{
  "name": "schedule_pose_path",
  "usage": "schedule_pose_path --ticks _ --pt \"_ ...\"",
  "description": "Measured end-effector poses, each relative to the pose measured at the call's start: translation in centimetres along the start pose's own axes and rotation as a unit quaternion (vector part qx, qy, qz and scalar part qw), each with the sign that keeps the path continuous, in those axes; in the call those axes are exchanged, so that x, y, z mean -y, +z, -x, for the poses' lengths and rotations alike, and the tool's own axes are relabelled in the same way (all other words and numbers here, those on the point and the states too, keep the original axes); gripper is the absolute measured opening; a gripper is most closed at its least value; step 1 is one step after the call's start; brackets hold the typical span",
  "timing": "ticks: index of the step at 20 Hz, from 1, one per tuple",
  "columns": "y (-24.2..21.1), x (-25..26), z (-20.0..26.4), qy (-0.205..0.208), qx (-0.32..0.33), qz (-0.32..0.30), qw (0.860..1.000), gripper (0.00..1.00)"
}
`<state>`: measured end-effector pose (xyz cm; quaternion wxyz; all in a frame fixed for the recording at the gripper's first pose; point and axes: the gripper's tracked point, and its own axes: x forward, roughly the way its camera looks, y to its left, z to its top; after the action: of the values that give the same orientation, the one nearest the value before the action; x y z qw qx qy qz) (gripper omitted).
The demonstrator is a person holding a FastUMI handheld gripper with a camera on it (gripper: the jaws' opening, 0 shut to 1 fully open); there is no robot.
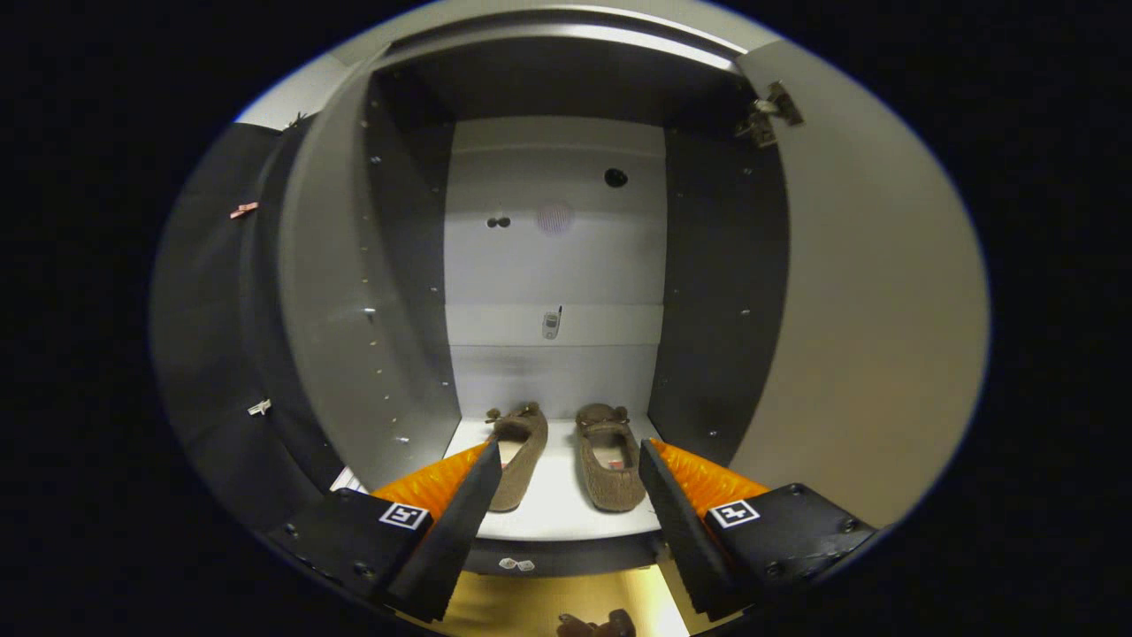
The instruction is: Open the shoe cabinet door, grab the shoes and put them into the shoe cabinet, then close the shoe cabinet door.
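Shoe cabinet (407, 292) stood open mid-frame, gripper (570, 460) spread wide and empty at lower centre, two brown shoes (566, 456) side by side on the white shelf (557, 513) between the fingers, cabinet door (875, 310) swung out at right.

Two brown slippers (566, 456) lie side by side on the white bottom shelf (557, 513) of the open shoe cabinet (407, 265), just beyond the hand-held gripper (570, 460), fingers spread, holding nothing.
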<state>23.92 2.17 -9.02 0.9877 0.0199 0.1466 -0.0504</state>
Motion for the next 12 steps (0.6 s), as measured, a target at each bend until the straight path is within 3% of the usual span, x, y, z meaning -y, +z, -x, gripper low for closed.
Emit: schedule_pose_path --ticks 12 --pt "0.0 3.8 17.3 0.001 0.05 -0.019 0.999 0.99"
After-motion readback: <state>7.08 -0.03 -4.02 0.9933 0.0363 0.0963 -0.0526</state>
